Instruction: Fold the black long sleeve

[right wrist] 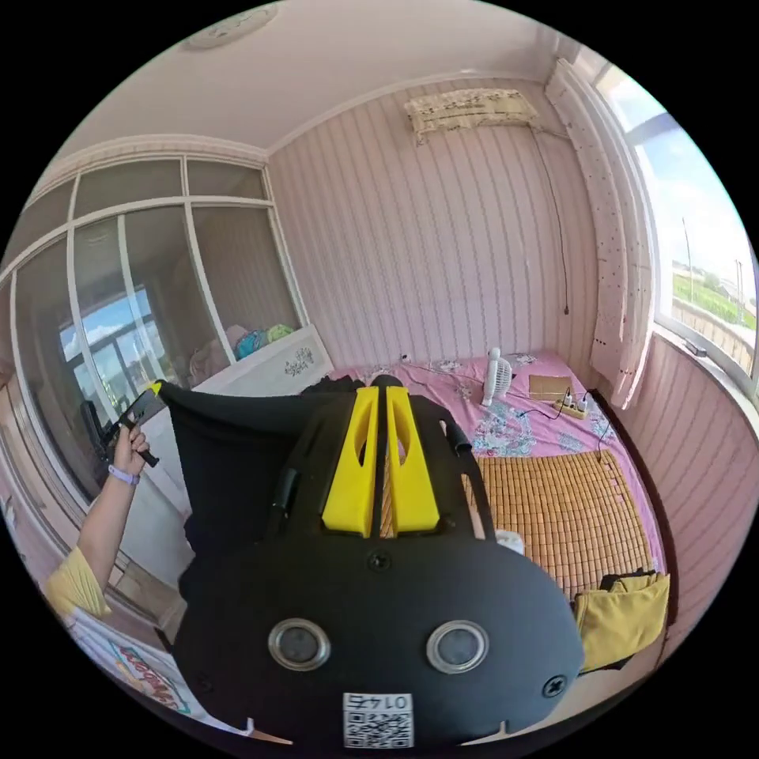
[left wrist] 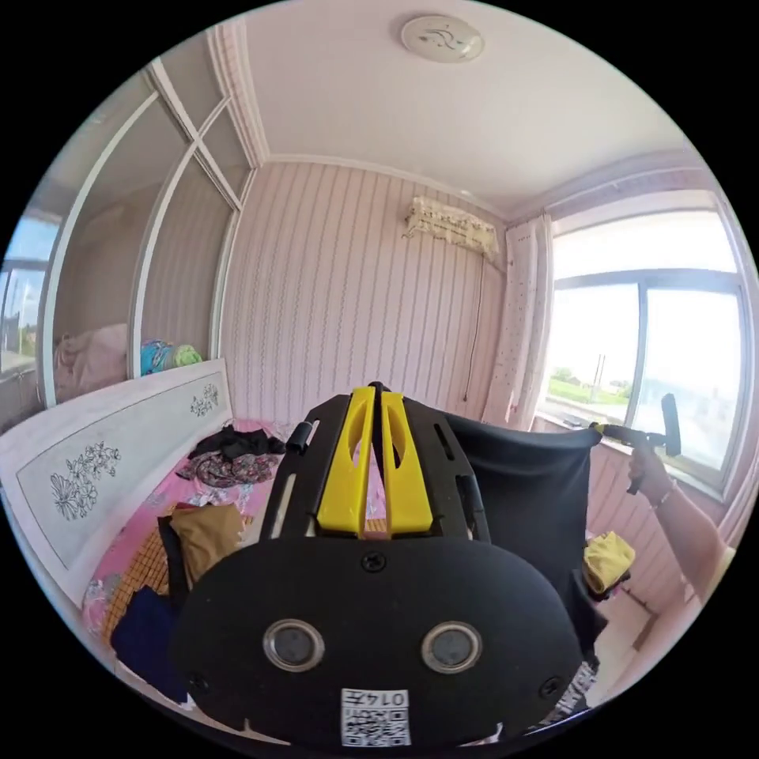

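Stretching between both tongs, the black long sleeve (left wrist: 530, 482) hangs in the air above the bed (right wrist: 553, 482). Left tongs (left wrist: 376, 395) have yellow jaws pressed together on one edge of the fabric; right tongs (right wrist: 379, 391) likewise clamp the other edge. Each view shows the opposite tongs pinching the far corner in a hand (left wrist: 648, 470). Clothes pile (left wrist: 229, 458) lies by the headboard (left wrist: 118, 451); a small fan (right wrist: 496, 375) stands on the pink sheet.

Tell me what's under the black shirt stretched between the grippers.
The black shirt hangs in the air from both grippers. Below its hem is a yellow garment on the bed's edge. The cloth and gripper bodies hide the rest.
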